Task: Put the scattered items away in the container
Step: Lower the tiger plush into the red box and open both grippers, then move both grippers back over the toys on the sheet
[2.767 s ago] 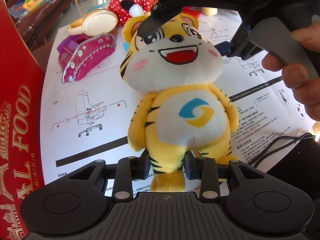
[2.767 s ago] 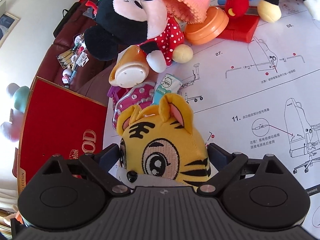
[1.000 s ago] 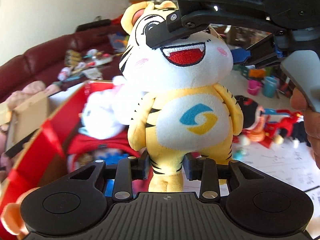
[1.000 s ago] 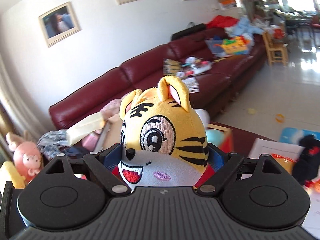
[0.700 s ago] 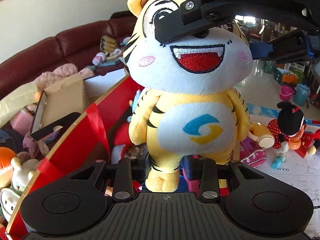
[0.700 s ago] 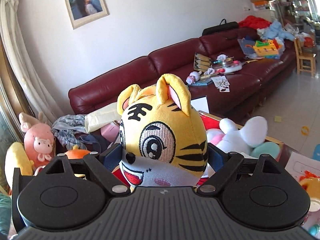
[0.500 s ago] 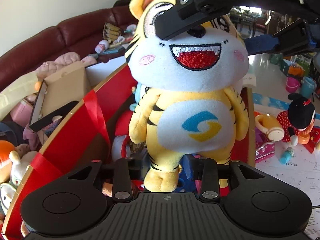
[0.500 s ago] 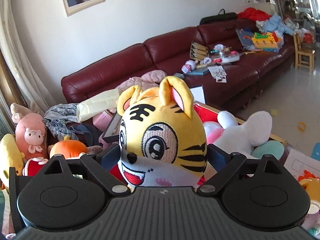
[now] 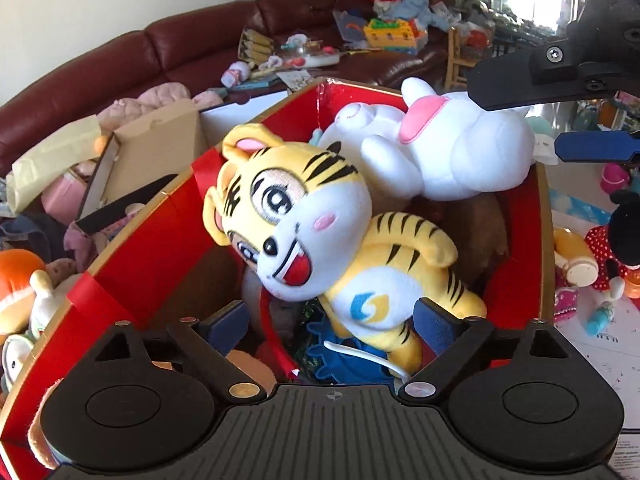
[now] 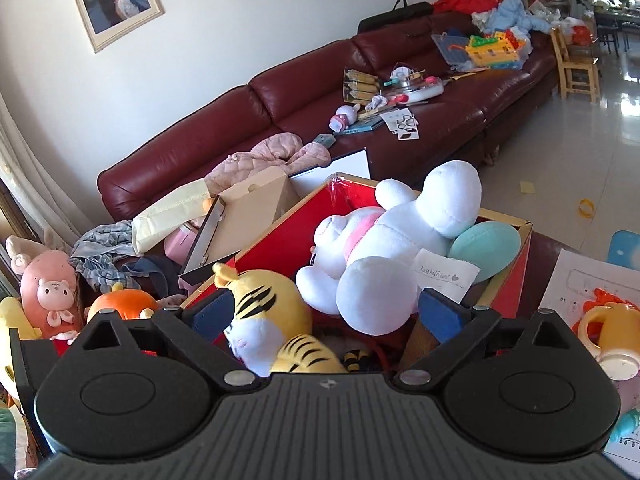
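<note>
Left wrist: tiger plush (image 9: 340,240) lies in red box (image 9: 160,240); both hand-held grippers wide, empty. Soft, light; grasp by torso.

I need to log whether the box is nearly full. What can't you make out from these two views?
- Floor of the red box: hidden in both views by the tiger plush and white plush.
- Blue item under the tiger, left wrist view: mostly covered, unidentifiable.
- Tiger's face, right wrist view: cut off by the right gripper body.

Bright daylight from windows at upper right; floor glare; strong fisheye bending at edges; mostly sharp.
</note>
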Demonstrator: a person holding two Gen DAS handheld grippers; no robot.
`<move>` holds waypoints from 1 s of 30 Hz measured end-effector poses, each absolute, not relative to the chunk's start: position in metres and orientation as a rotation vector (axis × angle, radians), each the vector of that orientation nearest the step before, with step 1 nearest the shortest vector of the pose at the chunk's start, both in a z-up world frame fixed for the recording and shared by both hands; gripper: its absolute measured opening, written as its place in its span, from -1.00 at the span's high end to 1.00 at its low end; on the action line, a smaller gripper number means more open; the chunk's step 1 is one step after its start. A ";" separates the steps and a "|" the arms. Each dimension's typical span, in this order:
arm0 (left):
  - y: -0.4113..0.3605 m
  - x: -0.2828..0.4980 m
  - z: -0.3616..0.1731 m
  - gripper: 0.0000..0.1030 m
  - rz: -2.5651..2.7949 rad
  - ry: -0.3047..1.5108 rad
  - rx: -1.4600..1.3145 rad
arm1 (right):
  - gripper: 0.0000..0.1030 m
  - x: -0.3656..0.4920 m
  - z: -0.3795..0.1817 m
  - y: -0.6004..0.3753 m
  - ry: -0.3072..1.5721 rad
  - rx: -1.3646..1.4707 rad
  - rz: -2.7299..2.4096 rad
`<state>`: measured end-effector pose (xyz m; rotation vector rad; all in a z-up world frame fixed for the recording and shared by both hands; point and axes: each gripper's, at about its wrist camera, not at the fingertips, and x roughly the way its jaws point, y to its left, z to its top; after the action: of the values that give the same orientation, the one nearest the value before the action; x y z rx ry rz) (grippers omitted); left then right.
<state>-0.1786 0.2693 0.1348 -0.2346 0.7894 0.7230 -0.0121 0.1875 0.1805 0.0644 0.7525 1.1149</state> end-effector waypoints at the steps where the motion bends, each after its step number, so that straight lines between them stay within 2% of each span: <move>1: 0.267 -0.178 0.134 -0.86 0.726 0.792 -0.227 | -0.92 -0.013 0.180 0.187 0.755 0.063 1.116; 30: 0.239 -0.180 0.144 -0.89 0.686 0.774 -0.202 | -0.93 -0.027 0.171 0.177 0.825 0.036 1.120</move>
<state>-0.1801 0.2393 0.1441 -0.2024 0.7738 0.6861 -0.0270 0.1772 0.1714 0.0365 0.8249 1.1198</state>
